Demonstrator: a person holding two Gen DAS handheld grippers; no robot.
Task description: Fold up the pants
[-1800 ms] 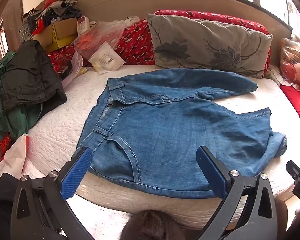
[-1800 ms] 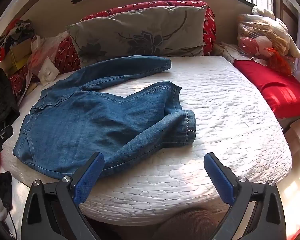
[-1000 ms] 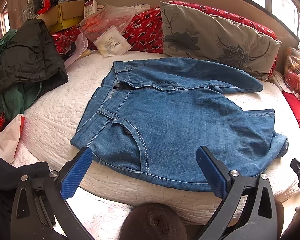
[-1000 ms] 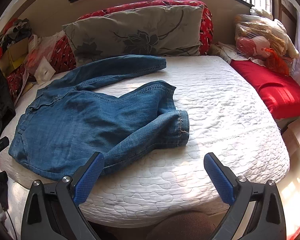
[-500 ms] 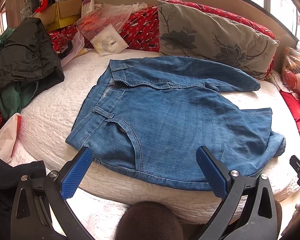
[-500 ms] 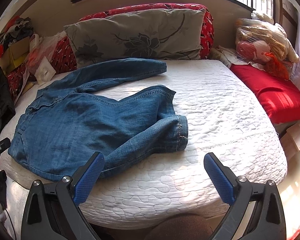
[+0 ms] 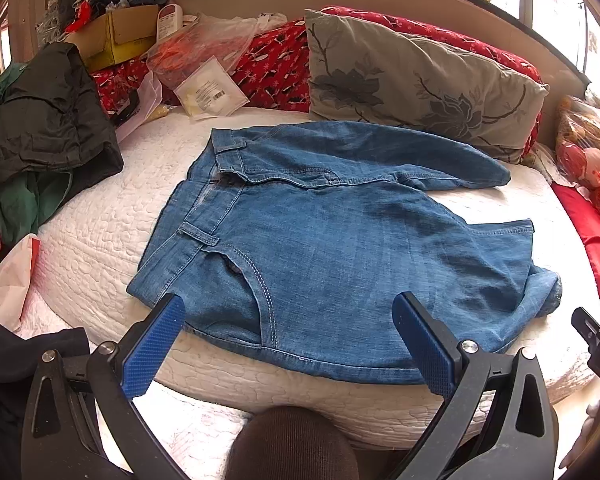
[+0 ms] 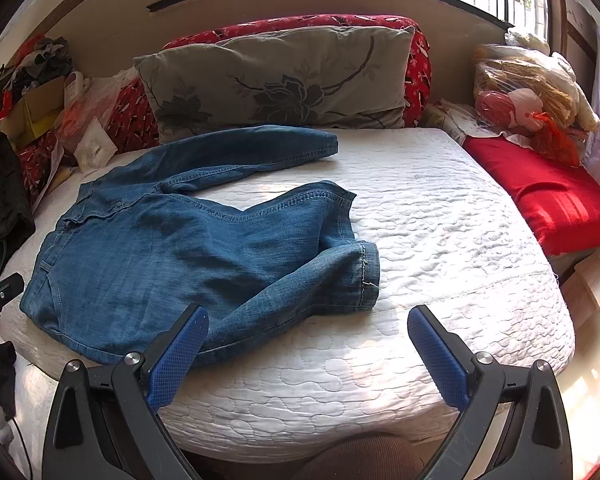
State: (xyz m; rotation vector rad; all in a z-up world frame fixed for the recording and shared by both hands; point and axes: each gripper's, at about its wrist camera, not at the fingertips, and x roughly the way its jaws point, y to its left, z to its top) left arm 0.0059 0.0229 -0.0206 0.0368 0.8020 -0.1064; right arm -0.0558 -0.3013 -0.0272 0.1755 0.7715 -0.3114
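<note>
Blue jeans (image 7: 340, 240) lie on a white quilted mattress (image 7: 96, 240), waistband to the left, the near leg folded back on itself and the far leg stretched toward the pillow. The jeans also show in the right wrist view (image 8: 188, 248), with the folded cuff (image 8: 366, 276) at their right end. My left gripper (image 7: 288, 340) is open and empty, hovering over the near edge of the jeans by the front pocket. My right gripper (image 8: 308, 352) is open and empty, above the mattress (image 8: 440, 240) just in front of the folded cuff.
A grey flowered pillow (image 7: 416, 76) and red cushions line the back. Dark and green clothes (image 7: 40, 128) are piled at the left, with a cardboard box (image 7: 116, 36) and plastic bags. A red cloth (image 8: 548, 196) and bagged toys (image 8: 528, 96) lie at the right.
Both grippers have shifted only slightly in front of the bed, the left one a little nearer the jeans. Both stay open and the jeans have not moved.
</note>
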